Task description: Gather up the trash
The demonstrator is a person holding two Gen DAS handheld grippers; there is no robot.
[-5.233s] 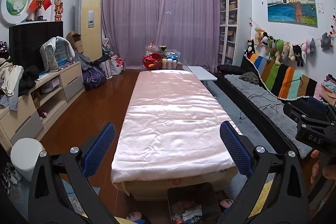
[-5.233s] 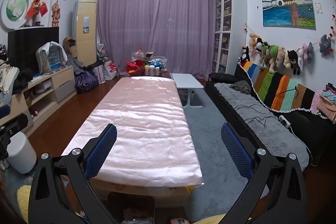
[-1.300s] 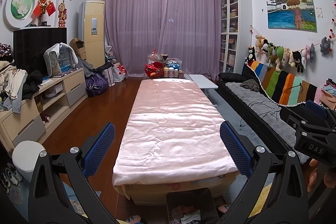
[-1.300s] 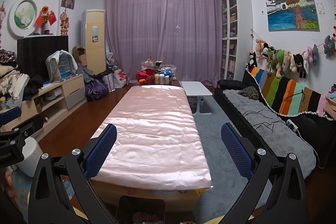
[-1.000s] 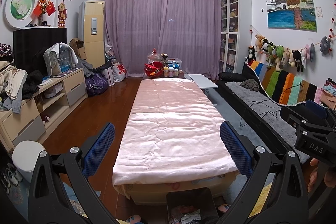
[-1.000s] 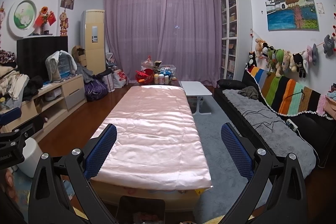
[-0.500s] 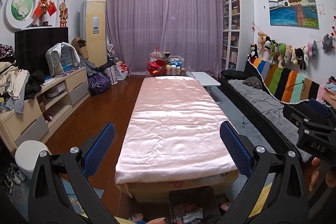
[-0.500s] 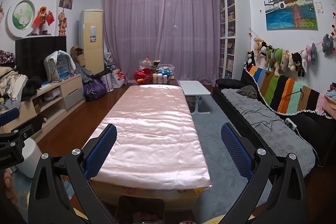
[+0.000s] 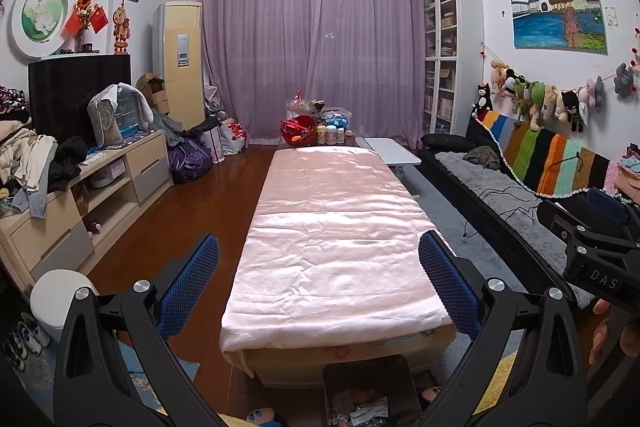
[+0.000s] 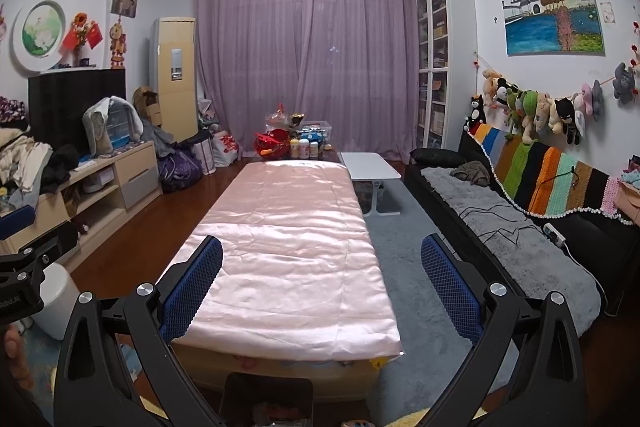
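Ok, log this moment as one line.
left tool: open, empty | right tool: open, empty | trash bin: at table end, below | pink-covered table: bare

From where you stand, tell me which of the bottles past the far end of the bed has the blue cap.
The middle bottle of the three standing in a row: its cap is blue, while the left bottle has a yellow cap and the right bottle a pink one.

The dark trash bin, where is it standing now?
In both wrist views the trash bin stands on the floor at the bottom centre, right against the near end of the pink-covered table, below the open left gripper.
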